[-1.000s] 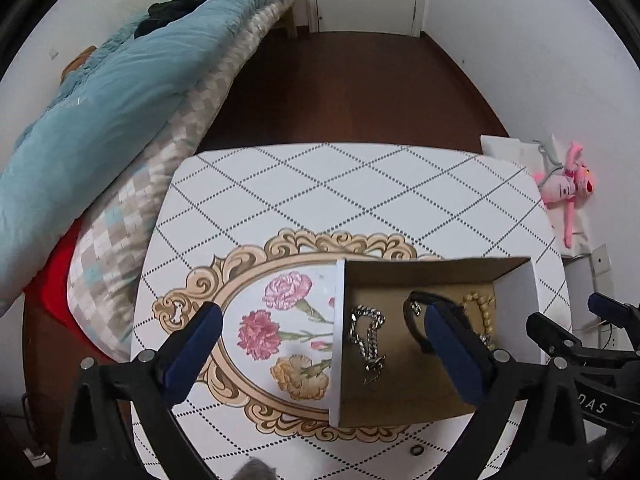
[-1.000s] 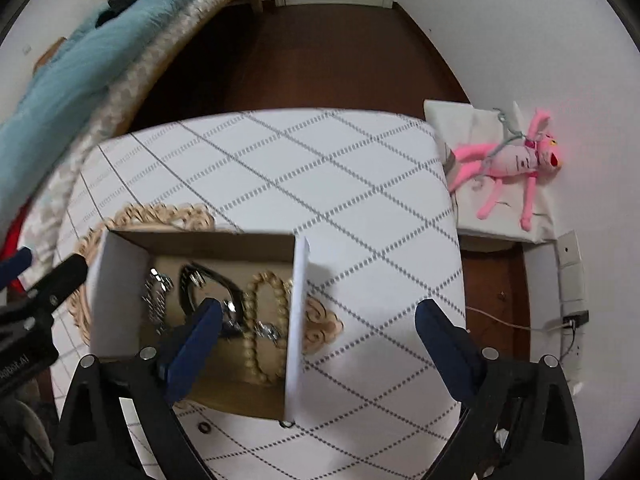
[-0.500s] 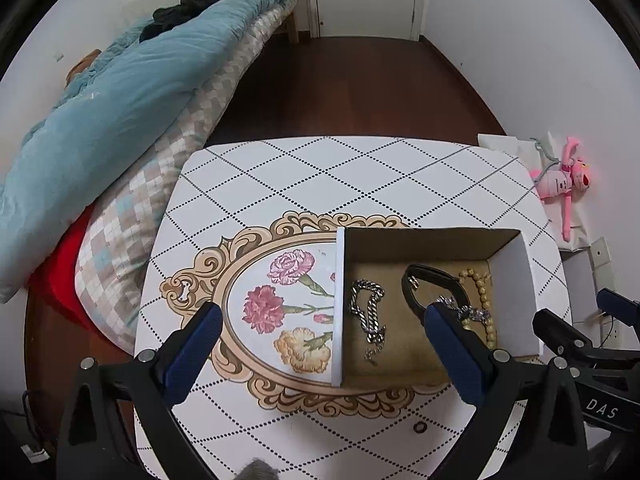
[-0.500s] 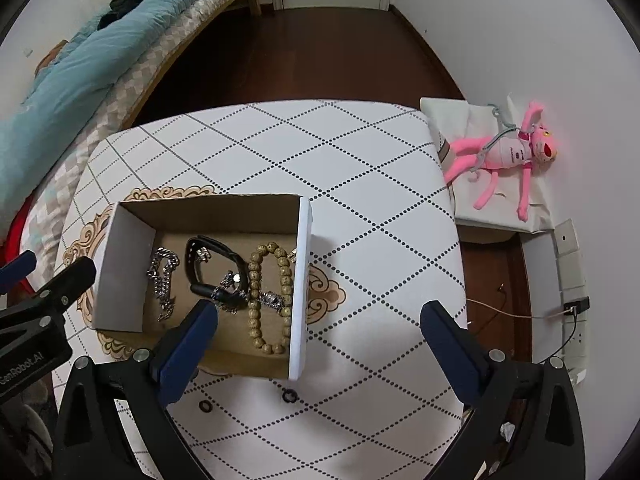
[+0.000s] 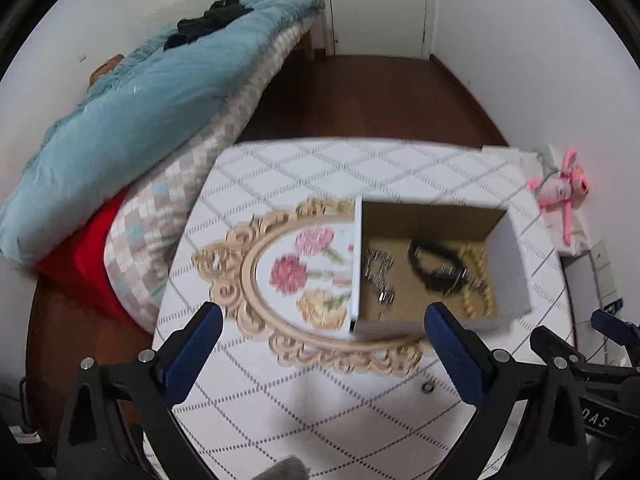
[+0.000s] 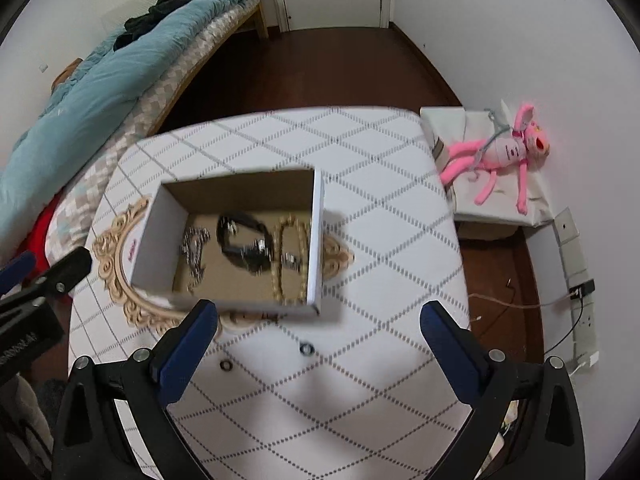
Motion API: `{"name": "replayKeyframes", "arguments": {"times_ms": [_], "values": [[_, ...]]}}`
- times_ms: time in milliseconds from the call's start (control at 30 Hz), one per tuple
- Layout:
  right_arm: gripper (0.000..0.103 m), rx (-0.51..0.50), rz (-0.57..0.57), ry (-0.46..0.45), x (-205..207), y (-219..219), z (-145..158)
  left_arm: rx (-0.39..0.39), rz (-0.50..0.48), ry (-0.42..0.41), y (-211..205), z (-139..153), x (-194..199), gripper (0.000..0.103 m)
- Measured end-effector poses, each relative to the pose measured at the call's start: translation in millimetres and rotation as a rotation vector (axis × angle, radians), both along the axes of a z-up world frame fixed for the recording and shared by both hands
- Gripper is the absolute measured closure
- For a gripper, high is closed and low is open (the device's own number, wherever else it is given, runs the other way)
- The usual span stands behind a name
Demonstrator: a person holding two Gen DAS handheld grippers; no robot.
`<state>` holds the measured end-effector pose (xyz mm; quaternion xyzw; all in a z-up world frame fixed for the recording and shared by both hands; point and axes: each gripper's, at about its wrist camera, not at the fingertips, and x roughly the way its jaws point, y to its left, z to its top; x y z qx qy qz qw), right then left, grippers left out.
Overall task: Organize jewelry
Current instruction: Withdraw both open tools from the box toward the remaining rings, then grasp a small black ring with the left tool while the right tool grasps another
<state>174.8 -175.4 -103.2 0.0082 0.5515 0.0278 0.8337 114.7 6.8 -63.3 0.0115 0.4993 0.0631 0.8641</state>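
Note:
An open cardboard box (image 5: 508, 276) (image 6: 152, 236) with white outer walls sits on the patterned table. Inside lie a silver chain (image 5: 378, 276) (image 6: 194, 248), a black bracelet (image 5: 434, 266) (image 6: 242, 240) and a beige bead bracelet (image 5: 476, 280) (image 6: 288, 260). Two small rings (image 6: 306, 349) (image 6: 226, 365) lie on the table in front of the box; one ring (image 5: 427, 387) shows in the left wrist view. My left gripper (image 5: 320, 344) is open and empty, above the table near the box's left front. My right gripper (image 6: 320, 344) is open and empty, above the rings.
The white table (image 5: 320, 168) (image 6: 380, 240) has a diamond pattern and a floral oval print (image 5: 304, 276). A bed with a blue quilt (image 5: 132, 120) stands to the left. A pink plush toy (image 6: 500, 152) lies on a white box on the right. Cables (image 6: 520, 304) run along the floor.
Both grippers have pulled back and up from the box, so the box looks smaller and farther. The rings in front of the box have come into view.

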Motion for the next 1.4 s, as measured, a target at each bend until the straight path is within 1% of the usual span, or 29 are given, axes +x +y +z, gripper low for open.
{"name": "replayKeyframes", "arguments": {"times_ms": [200,300,367,433,467,533,567,600,633,667,733,867,1000,1100,1200,1267,1300,1333,1367,1400], "values": [[0.002,0.036,-0.008,0.07,-12.5,-4.0,-53.7,0.016,0.014,0.14,3.6,-61.4,-6.8,0.0],[0.012,0.074,-0.005,0.088,-15.6,-3.8,-77.1,0.024,0.02,0.189,5.8,-86.0,-10.6,0.0],[0.026,0.083,-0.001,0.094,-17.5,-2.5,-91.5,0.029,0.022,0.212,7.8,-98.2,-12.4,0.0],[0.036,0.081,0.005,0.093,-19.6,-0.1,-102.6,0.038,0.027,0.228,9.9,-108.1,-13.9,0.0],[0.043,0.068,0.009,0.072,-21.8,2.1,-104.6,0.037,0.03,0.233,11.5,-111.3,-13.9,0.0],[0.049,0.049,0.021,0.039,-24.9,7.0,-106.8,0.04,0.034,0.238,13.9,-115.0,-15.0,0.0],[0.053,0.046,0.023,0.03,-25.8,8.8,-107.9,0.044,0.036,0.239,14.6,-116.8,-15.6,0.0],[0.057,0.023,0.025,0.015,-27.3,11.5,-109.1,0.045,0.038,0.241,15.0,-118.0,-15.9,0.0],[0.065,-0.002,0.024,0.003,-28.8,13.3,-109.6,0.042,0.04,0.242,15.8,-119.2,-15.9,0.0],[0.075,-0.016,0.023,-0.006,-30.0,14.4,-110.2,0.038,0.041,0.24,16.3,-119.7,-16.5,0.0],[0.09,-0.038,0.02,-0.019,-30.9,15.0,-109.3,0.035,0.039,0.233,13.0,-118.6,-16.8,0.0],[0.09,-0.026,0.027,-0.017,-34.3,12.9,-109.7,0.003,-0.003,0.199,-6.1,-108.4,-21.1,0.001],[0.09,0.017,-0.01,-0.013,-41.3,-2.7,-102.8,-0.031,-0.076,0.163,-33.4,-100.2,-28.6,0.001],[0.09,0.053,-0.044,-0.008,-51.3,-15.8,-96.6,-0.036,-0.127,0.16,-54.8,-101.4,-31.0,0.001],[0.09,0.061,-0.068,-0.013,-64.0,-25.8,-90.5,-0.032,-0.157,0.16,-67.1,-104.0,-31.4,0.01],[0.09,0.062,-0.089,-0.011,-70.8,-33.3,-88.2,-0.024,-0.17,0.162,-73.4,-106.8,-31.6,0.023],[0.09,0.063,-0.095,-0.008,-71.9,-35.2,-87.8,-0.02,-0.175,0.164,-75.1,-108.3,-31.5,0.027],[0.09,0.066,-0.105,-0.005,-73.5,-38.6,-87.9,-0.018,-0.18,0.167,-73.8,-110.7,-28.5,0.038],[0.09,0.067,-0.114,-0.001,-74.0,-41.9,-88.7,-0.019,-0.185,0.17,-74.8,-111.9,-27.9,0.046],[0.09,0.066,-0.119,0.002,-74.5,-43.9,-89.6,-0.026,-0.188,0.16,-74.6,-111.5,-27.5,0.05]]}}
